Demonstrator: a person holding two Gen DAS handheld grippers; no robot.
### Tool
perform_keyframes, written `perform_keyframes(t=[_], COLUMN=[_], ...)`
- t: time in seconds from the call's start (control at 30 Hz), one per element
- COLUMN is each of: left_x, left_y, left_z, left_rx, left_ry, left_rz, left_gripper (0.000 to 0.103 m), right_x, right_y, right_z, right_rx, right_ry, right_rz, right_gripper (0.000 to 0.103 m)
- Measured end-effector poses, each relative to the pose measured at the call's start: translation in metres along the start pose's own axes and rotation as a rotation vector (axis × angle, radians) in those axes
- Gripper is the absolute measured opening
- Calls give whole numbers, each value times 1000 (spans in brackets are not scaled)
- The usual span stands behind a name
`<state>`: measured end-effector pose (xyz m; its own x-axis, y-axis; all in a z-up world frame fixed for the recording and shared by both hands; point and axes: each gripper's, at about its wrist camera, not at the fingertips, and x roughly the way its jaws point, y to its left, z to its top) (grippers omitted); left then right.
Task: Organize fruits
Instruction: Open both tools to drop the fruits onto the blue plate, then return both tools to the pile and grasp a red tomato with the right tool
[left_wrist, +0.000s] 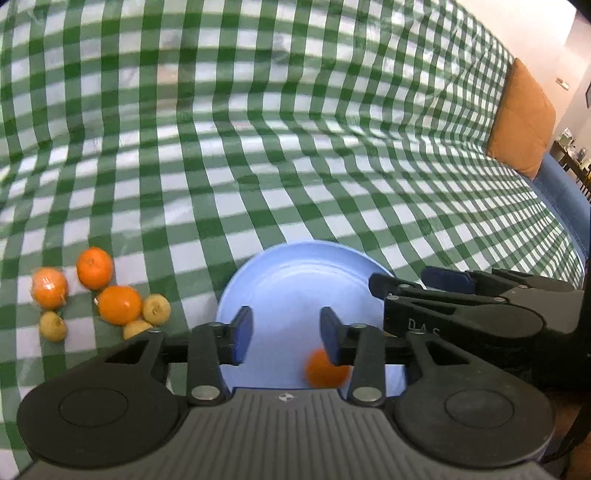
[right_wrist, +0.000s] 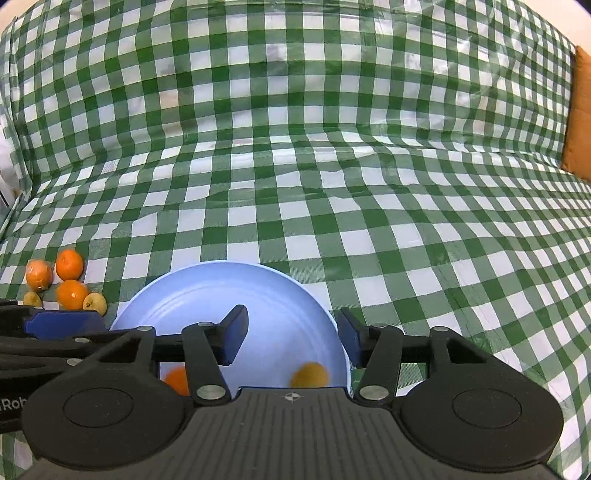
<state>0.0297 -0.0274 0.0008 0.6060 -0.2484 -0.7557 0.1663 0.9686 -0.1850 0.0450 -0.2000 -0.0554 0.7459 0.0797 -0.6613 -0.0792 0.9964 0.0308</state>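
Observation:
A light blue plate (left_wrist: 295, 248) (right_wrist: 221, 266) lies on the green checked cloth. My left gripper (left_wrist: 286, 336) hangs open over it, nothing between its blue pads. A blurred orange (left_wrist: 325, 371) (right_wrist: 176, 380) lies on the plate's near part, just below the right pad. My right gripper (right_wrist: 291, 338) (left_wrist: 410, 282) is open above the plate's right side; a blurred yellow-orange fruit (right_wrist: 309, 374) lies on the plate beneath it. Left of the plate sit three oranges (left_wrist: 120, 304) (right_wrist: 72, 293), one of them wrapped (left_wrist: 50, 288), and small yellow fruits (left_wrist: 157, 308) (right_wrist: 94, 302).
The checked cloth (left_wrist: 295, 129) covers a sofa seat and back and is wrinkled. An orange cushion (left_wrist: 522, 118) (right_wrist: 580, 118) leans at the far right, beside a bare blue sofa edge (left_wrist: 565, 192). One of the left gripper's fingers (right_wrist: 62, 324) reaches in from the left of the right wrist view.

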Motion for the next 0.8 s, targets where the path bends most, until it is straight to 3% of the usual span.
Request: perform_keyframes(t=[0.13, 0.3, 0.37, 0.47, 0.6, 0.8], left_x=[-10, -27, -34, -42, -45, -44], left_y=[22, 78, 107, 147, 185, 218], left_z=[6, 19, 22, 22, 18, 10], left_rx=[-31, -147, -203, -299, -404, -502], left_ry=[-37, -51, -51, -35, 3, 49], left_rz=[26, 100, 148, 198, 226, 210], left_gripper=[13, 13, 13, 13, 13, 13], right_x=[-2, -12, -15, -21, -24, -24], right_y=[5, 20, 28, 45, 81, 134], right_z=[2, 4, 3, 0, -5, -18], right_rx=[11, -7, -16, -46, -115, -241], right_ry=[-15, -55, -71, -90, -84, -17], right_rz=[8, 57, 103, 194, 326, 496], right_gripper=[56, 53, 36, 25, 24, 26])
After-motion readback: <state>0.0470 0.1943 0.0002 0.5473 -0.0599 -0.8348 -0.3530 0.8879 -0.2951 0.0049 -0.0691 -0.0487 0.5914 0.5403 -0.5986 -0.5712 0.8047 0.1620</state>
